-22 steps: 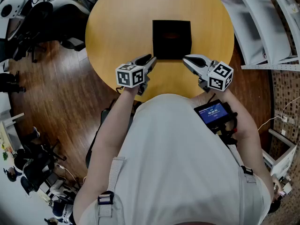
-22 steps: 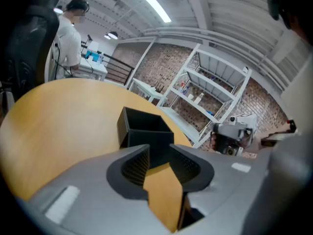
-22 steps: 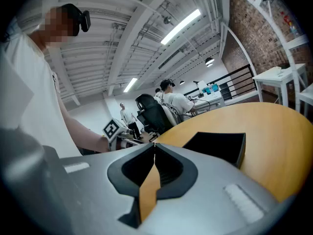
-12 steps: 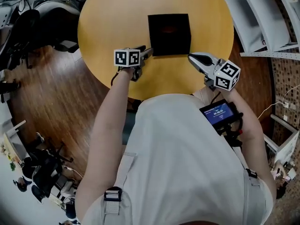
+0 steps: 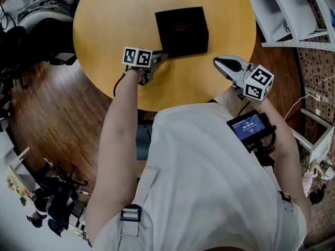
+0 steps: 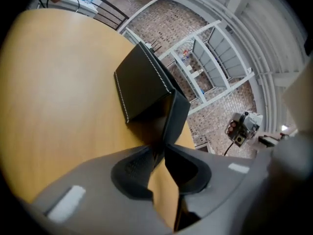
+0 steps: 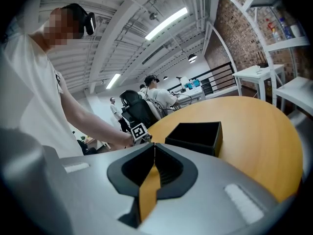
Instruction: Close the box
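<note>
- The left gripper [image 6: 160, 153] is clenched on a thin black flap [image 6: 177, 115]. The flap hangs off the near corner of the box and runs down between the jaw tips, which pinch in on it from both sides.
- In the head view that gripper sits at upper centre-left of the frame, with its tips right at the lower left corner of the box.
- The right gripper [image 7: 154, 148] has its jaws pressed together tip to tip, with nothing between them. In the head view it hovers right of centre, off the box's lower right corner and clear of it.
- The box [image 5: 181, 31] is black and square. It stands on the table at the upper middle of the head view, and the right gripper view shows its top open and the inside dark.
- The table [image 5: 112, 25] is round and yellow-topped, and fills the upper part of the head view.
- A small lit screen [image 5: 247, 125] sits on the person's right forearm, right of centre in the head view.
- Dark wood floor [image 5: 63, 114] shows at the left, and white shelving [image 5: 285, 14] is in the upper right corner.
</note>
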`<move>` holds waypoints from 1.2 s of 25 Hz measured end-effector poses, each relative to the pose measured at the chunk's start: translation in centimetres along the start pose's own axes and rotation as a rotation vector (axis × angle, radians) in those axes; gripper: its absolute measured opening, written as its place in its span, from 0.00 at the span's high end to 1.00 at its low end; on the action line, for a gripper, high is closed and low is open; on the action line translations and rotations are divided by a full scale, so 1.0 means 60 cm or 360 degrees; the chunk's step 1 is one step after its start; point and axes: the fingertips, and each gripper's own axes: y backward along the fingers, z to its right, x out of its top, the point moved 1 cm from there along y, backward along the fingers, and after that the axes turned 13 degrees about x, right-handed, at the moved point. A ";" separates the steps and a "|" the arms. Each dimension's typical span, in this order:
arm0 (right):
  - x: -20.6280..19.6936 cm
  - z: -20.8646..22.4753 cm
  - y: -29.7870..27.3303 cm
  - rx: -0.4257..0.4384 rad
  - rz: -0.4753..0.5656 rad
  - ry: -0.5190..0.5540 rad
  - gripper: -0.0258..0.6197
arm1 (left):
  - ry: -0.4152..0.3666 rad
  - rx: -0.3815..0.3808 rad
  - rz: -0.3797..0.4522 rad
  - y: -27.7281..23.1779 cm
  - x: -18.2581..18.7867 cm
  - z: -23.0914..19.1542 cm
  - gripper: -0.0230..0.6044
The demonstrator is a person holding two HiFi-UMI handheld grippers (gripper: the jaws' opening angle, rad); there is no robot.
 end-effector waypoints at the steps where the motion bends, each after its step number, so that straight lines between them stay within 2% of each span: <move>1: -0.001 -0.001 -0.001 -0.0003 0.0003 0.0001 0.95 | 0.0016 -0.0030 0.0005 -0.001 -0.005 0.008 0.86; 5: 0.003 -0.011 -0.011 0.0015 0.0022 0.0019 0.95 | 0.0113 -0.0188 0.0022 0.019 -0.023 0.045 0.90; 10: 0.019 -0.026 -0.021 0.0067 0.0057 0.0063 0.95 | 0.0428 -0.0519 0.0113 0.071 -0.002 0.086 0.89; 14: 0.031 -0.011 -0.057 0.0162 -0.0008 0.0137 0.95 | 0.0647 -0.0674 0.0291 0.103 0.040 0.070 0.85; 18: 0.072 -0.015 -0.080 0.0212 -0.0122 0.0246 0.95 | 0.0830 -0.0730 0.0330 0.129 0.062 0.080 0.85; 22: 0.096 -0.042 -0.101 0.0338 -0.0236 0.0378 0.95 | 0.1081 -0.0704 0.0363 0.138 0.069 0.097 0.84; 27: 0.089 -0.071 -0.125 0.0452 -0.0340 0.0426 0.96 | 0.1506 -0.0707 0.0563 0.162 0.099 0.107 0.80; 30: 0.083 -0.072 -0.128 0.0467 -0.0364 0.0402 0.96 | 0.1691 -0.0746 0.0755 0.176 0.124 0.095 0.78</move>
